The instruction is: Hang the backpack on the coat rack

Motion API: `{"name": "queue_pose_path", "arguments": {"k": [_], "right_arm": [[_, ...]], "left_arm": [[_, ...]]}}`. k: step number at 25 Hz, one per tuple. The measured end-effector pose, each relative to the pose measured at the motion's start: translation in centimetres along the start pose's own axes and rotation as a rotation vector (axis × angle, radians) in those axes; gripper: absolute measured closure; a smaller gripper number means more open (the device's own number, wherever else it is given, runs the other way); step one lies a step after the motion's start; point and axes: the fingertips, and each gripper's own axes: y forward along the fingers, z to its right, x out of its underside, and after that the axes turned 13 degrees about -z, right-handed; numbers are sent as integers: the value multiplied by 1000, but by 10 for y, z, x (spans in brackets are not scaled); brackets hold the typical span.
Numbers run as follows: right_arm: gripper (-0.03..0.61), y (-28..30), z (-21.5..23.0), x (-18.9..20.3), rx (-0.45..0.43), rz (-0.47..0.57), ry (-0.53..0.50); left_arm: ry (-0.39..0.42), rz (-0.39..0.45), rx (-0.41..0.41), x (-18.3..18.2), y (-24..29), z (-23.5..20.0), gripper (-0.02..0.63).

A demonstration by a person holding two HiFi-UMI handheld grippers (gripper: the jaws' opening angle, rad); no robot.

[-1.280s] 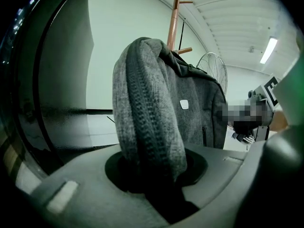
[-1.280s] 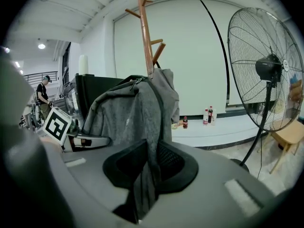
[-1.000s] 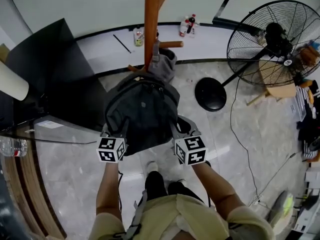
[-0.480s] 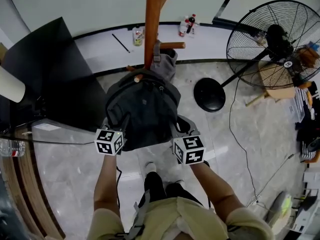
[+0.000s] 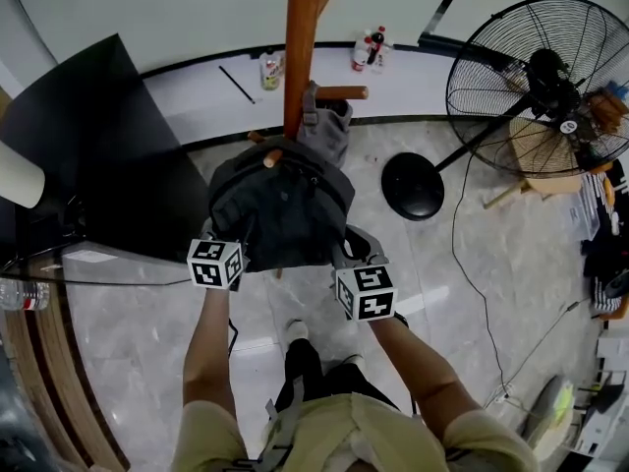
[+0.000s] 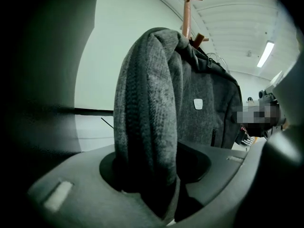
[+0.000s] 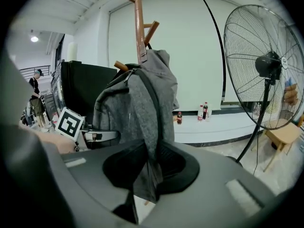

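The grey backpack [image 5: 280,205] hangs against the wooden coat rack [image 5: 300,47], and a peg tip [image 5: 272,157] pokes out at its top. My left gripper [image 5: 222,236] is at the bag's left side. Its jaws are opening around a padded shoulder strap [image 6: 147,118], with a dark gap on the strap's right side. My right gripper [image 5: 348,250] is at the bag's right side, shut on the other strap [image 7: 147,127], which is pinched flat between its pads. The rack's upper pegs [image 7: 151,31] rise above the bag.
A large pedestal fan [image 5: 536,77] with a round black base [image 5: 413,185] stands to the right, its cable trailing over the floor. A black panel [image 5: 98,136] stands to the left. Bottles [image 5: 371,49] sit on the ledge behind the rack. The person's feet are just below the bag.
The backpack has sunk and moved in toward the rack, and a peg tip now shows over its top. Both grippers have come down with it.
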Motion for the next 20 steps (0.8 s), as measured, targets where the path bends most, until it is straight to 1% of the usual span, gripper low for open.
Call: {"name": "queue_pose_path", "arguments": {"k": [5, 11, 16, 20], "right_arm": [[512, 8, 7, -1, 26, 5, 4], [506, 13, 9, 2, 43, 13, 11], [501, 16, 10, 1, 40, 11, -1], [492, 18, 12, 2, 33, 5, 3]], "left_arm": [[2, -2, -31, -4, 9, -8, 401], [17, -36, -87, -5, 15, -17, 355], [-4, -51, -166, -9, 14, -25, 314], [-12, -39, -243, -9, 6, -31, 302]]}}
